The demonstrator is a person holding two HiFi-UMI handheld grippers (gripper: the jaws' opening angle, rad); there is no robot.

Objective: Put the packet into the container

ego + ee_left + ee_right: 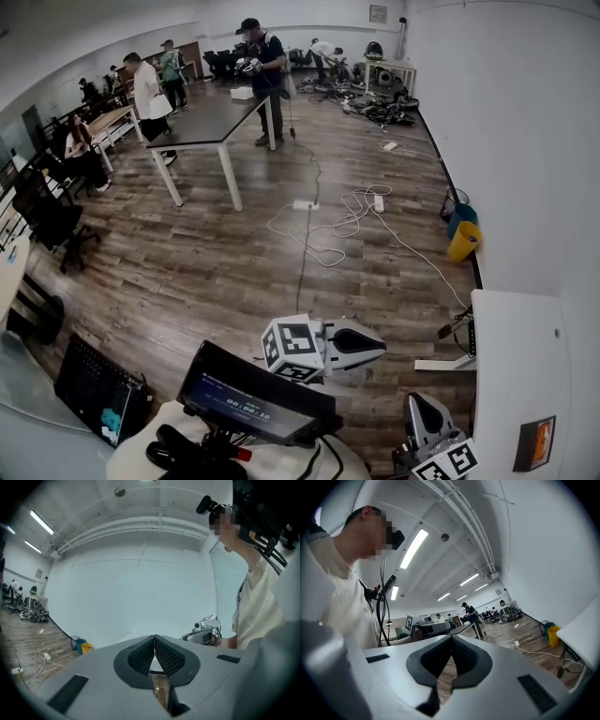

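Orange-and-dark packet (534, 442), apparently flat, lies on the white table (516, 361); left gripper (154, 639) and right gripper (451, 639) closed, empty.

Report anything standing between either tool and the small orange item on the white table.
Nothing visible does. The orange item lies on the white table, just right of the right tool; the left tool is further off. Both are shut, empty.

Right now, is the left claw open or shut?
Shut. In the left gripper view, the left claw has its tips touching, nothing between them.
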